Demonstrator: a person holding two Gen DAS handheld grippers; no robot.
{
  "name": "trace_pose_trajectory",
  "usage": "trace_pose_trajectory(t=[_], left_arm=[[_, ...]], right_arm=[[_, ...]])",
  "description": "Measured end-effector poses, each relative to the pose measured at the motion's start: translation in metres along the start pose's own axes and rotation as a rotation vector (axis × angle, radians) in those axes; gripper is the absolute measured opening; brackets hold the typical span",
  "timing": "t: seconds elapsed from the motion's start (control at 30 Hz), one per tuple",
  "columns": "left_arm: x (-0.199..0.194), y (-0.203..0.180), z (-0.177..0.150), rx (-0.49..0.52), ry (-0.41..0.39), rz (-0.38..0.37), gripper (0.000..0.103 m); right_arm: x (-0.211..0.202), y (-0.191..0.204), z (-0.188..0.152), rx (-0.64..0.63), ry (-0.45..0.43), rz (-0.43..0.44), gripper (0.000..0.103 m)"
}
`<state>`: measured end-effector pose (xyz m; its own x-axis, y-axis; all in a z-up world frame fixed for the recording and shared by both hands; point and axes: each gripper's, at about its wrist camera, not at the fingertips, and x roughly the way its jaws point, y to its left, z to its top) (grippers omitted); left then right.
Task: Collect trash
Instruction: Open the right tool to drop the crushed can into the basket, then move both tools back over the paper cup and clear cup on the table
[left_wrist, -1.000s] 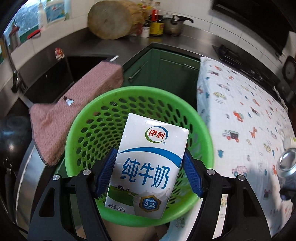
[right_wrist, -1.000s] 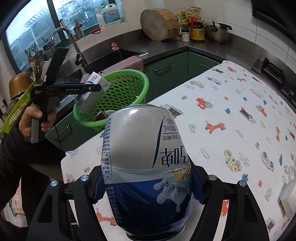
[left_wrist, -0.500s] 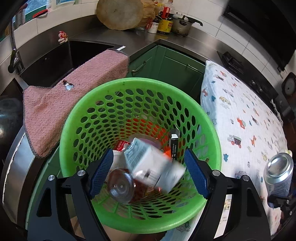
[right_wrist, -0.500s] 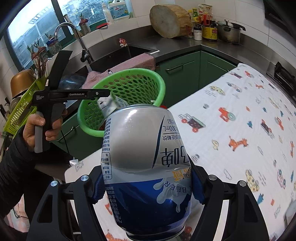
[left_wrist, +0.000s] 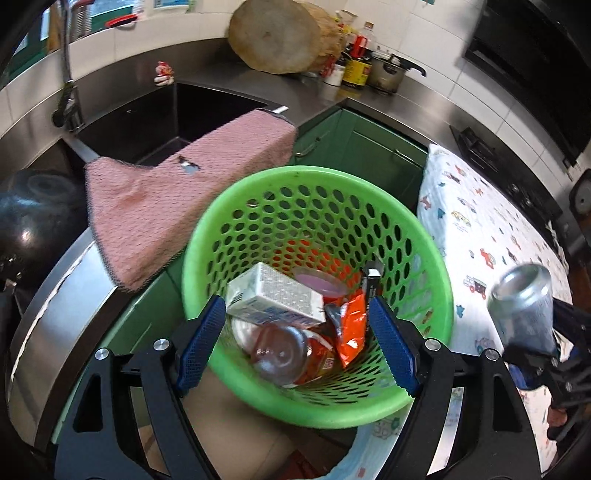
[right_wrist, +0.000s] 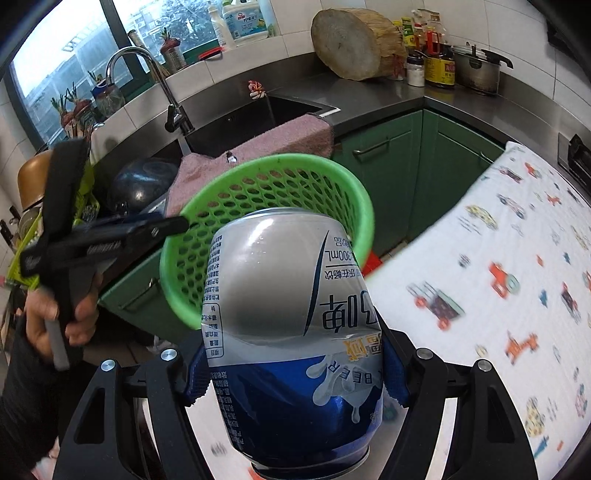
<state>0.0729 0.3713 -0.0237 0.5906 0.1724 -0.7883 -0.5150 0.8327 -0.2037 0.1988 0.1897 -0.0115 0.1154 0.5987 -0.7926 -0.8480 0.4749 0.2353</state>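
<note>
In the right wrist view the beer can (right_wrist: 291, 332) fills the lower centre, hiding the near wall of the green basket (right_wrist: 354, 199) behind it; its base is cut off at the bottom edge. The right gripper (right_wrist: 295, 373) clamps the dented, glossy can between blue pads. In the left wrist view the left gripper (left_wrist: 295, 343) stands wide with nothing between its pads, above the perforated plastic basket, where the milk carton (left_wrist: 275, 299) lies on a blurred bottle (left_wrist: 284, 354) and orange wrapper (left_wrist: 351, 325). A pink towel (left_wrist: 177, 199) drapes at centre left.
</note>
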Motion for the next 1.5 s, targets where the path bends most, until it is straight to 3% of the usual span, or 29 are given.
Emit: trace_pose_trajectory(t=[0.4,0.47,0.8,1.1,1.5], left_arm=[[-0.011,0.015,-0.012,-0.043,-0.011,-0.003,0.079],[-0.011,0.016,-0.012,-0.046,-0.010,-0.006,0.079],[-0.021,0.008,-0.012,-0.035,-0.023,-0.014,0.079],[-0.030,-0.027,-0.013,0.017,-0.029,-0.044,0.081],[-0.030,-0.122,-0.021,0.156,-0.010,-0.116,0.081]], right_arm=[[0.039,0.025,0.026,0.007,-0.002,0.007,0.075],[0.037,0.027,0.029,0.002,-0.021,-0.001,0.080],[0.006,0.032,0.022,-0.045,-0.071,-0.028,0.083],[-0.050,-0.007,-0.016,0.021,-0.120,-0.092,0.085],[-0.140,-0.111,-0.107,0.160,-0.119,-0.310,0.085]])
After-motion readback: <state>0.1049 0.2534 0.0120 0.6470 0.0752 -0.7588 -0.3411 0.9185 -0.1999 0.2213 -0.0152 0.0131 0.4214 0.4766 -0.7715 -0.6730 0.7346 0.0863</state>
